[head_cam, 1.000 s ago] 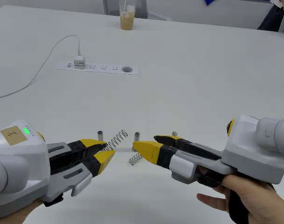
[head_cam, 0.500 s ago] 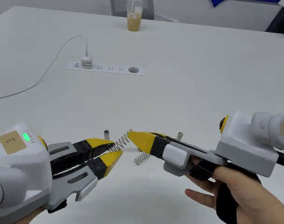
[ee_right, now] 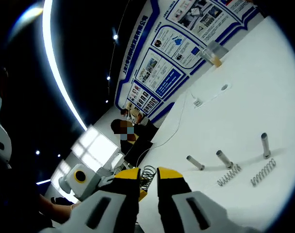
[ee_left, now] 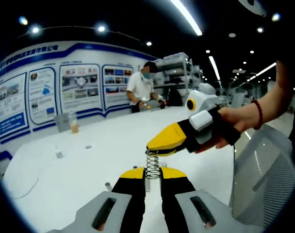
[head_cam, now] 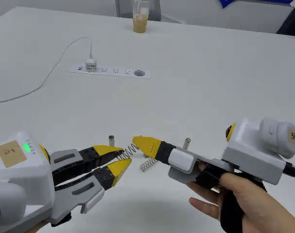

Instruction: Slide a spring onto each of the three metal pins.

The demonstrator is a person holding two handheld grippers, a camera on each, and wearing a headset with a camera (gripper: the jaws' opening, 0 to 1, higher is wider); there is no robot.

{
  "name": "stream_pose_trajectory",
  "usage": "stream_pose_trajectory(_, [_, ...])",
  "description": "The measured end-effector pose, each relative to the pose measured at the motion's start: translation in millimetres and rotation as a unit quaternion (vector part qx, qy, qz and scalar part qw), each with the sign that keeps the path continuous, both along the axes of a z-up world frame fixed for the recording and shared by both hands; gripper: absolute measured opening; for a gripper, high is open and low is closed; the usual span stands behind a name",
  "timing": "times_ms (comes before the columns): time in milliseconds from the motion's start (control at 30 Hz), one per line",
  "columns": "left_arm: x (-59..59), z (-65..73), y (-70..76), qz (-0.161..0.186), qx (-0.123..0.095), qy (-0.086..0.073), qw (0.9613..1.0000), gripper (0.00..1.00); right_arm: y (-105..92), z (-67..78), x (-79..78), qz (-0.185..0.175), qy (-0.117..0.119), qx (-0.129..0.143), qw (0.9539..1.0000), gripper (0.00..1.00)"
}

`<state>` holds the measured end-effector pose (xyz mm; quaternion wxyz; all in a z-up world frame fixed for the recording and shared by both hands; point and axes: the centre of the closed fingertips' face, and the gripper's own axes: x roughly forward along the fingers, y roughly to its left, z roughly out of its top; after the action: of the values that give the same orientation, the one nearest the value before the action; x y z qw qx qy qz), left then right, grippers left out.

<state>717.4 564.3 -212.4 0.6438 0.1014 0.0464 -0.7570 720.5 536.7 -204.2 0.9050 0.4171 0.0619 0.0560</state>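
My left gripper [head_cam: 119, 159] is shut on a spring [head_cam: 128, 151] and holds it off the table; the spring [ee_left: 152, 167] stands up between its yellow tips. My right gripper [head_cam: 137, 142] meets it from the right, its tips closed on the spring's far end [ee_right: 148, 173]. Three metal pins [ee_right: 195, 162] [ee_right: 224, 158] [ee_right: 265, 144] stand upright on the white table, all bare. Two loose springs [ee_right: 229, 174] [ee_right: 263, 172] lie beside them. In the head view I see the left pin [head_cam: 111, 141], the right pin [head_cam: 187, 142] and one loose spring [head_cam: 147, 164]; the middle pin is hidden behind the right gripper.
A white power strip [head_cam: 111, 71] with a plugged charger and cable lies further back on the table [head_cam: 210, 73]. A cup with a drink [head_cam: 140, 19] stands at the far edge. A person [ee_left: 141, 90] stands beyond the table.
My right gripper has shut and swung left, from beside the middle pin to the free end of the spring held by my left gripper. The left gripper has kept its hold.
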Motion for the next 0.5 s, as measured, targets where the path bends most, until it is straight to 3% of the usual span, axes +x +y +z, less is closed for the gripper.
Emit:
stream_pose_trajectory(267, [0.8,-2.1,0.7,0.001,0.008,-0.013,0.9999,0.1,3.7,0.0,1.0,0.01,-0.002,-0.001,0.9999,0.12])
stream_pose_trajectory(500, [1.4,-9.9,1.9,0.003,0.03,-0.019,0.9994,0.11,11.4,0.9,1.7,0.026,-0.006,-0.038,0.9989,0.12])
